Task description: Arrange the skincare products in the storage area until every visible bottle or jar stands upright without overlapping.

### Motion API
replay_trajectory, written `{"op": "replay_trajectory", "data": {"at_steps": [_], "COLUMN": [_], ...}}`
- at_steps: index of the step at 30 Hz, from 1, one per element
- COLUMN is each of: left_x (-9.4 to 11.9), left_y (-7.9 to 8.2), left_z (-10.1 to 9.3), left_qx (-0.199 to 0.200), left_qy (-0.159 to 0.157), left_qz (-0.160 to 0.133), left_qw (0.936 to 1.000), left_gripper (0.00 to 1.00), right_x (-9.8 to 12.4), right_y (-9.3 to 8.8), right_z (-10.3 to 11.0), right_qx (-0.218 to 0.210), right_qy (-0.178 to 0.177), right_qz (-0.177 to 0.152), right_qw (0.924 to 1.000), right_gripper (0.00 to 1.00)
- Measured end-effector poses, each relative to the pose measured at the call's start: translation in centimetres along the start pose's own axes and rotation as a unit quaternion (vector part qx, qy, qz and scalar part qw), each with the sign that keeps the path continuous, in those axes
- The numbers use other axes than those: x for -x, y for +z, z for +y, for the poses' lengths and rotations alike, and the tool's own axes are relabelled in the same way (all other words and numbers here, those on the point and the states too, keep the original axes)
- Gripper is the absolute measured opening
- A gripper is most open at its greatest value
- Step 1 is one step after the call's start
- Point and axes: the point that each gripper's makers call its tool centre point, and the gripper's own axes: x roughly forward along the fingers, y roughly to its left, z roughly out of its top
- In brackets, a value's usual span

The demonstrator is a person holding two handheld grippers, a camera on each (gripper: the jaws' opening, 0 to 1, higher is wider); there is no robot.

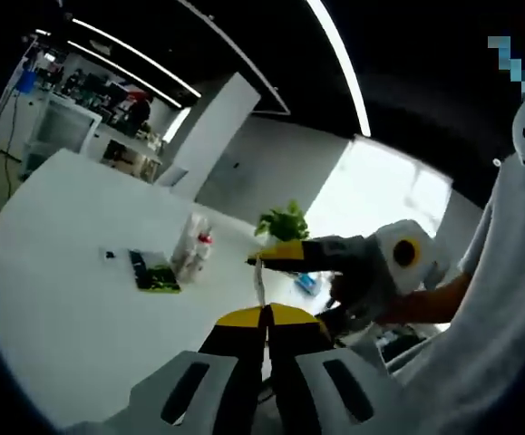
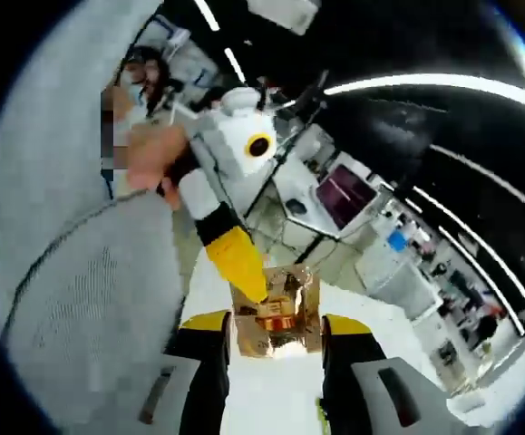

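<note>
Well, two yellow-tipped grippers are up in the air and one small packet hangs between them. At the bottom of the left gripper view, the left gripper (image 1: 264,317) has its jaws pressed together, nipping the lower end of a thin pale strip (image 1: 259,283) that runs up to the right gripper (image 1: 276,255), which comes in from the right with a hand (image 1: 398,304) behind it. At the bottom centre of the right gripper view, the right gripper (image 2: 276,326) has its jaws apart around a crinkly gold packet (image 2: 276,313), and the left gripper's yellow tip touches its top edge. Back on the white table (image 1: 63,299), left of centre, stand two or three pale bottles (image 1: 192,246) in a tight cluster, too small to count surely, just beside a dark flat tray (image 1: 153,272). A green plant (image 1: 282,222) sits beyond. Long ceiling light strips (image 1: 339,63) cross a dark ceiling, with desks and monitors (image 2: 344,195) at right.
</note>
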Motion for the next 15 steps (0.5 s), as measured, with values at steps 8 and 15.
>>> {"op": "replay_trajectory", "data": {"at_steps": [8,15], "left_x": [0.3,-0.2], "left_y": [1.5,3.2], "left_z": [0.1,-0.6], "left_qx": [0.041,0.128], "left_qy": [-0.010,-0.063], "left_qz": [-0.033,-0.084], "left_qw": [0.9986,0.9862], "left_gripper": [0.00,0.00], "right_x": [0.4,1.1], "right_y": [-1.6,0.2], "right_z": [0.5,0.3], "right_qx": [-0.304,-0.529], "right_qy": [0.025,0.069], "right_qz": [-0.071,-0.211], "right_qw": [0.9496,0.8192], "right_gripper": [0.50,0.41]}}
